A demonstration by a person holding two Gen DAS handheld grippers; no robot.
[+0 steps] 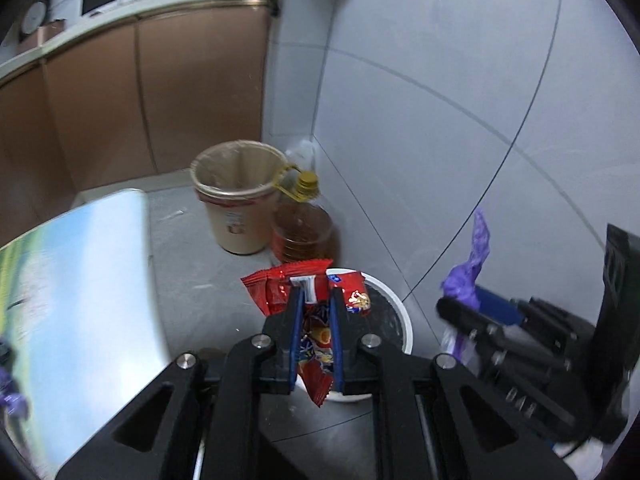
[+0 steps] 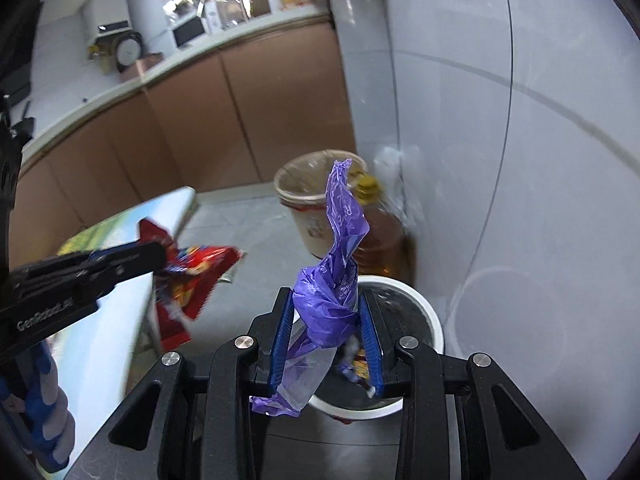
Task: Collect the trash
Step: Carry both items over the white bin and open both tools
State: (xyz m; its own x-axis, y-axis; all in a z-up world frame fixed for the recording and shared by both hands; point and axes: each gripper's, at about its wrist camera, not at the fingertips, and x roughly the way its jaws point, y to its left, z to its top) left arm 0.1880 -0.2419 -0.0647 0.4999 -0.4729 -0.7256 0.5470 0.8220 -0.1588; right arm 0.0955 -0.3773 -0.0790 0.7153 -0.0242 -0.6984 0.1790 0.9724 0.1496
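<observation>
While both grippers hang above the white-rimmed bin, the left gripper pinches a red wrapper over its rim, and the right gripper clamps a purple wrapper above it.

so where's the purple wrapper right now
Clamped in the right gripper, the purple wrapper hangs above the white-rimmed bin beside the wall.

Black gripper frames, blue finger pads, silver screws.
</observation>
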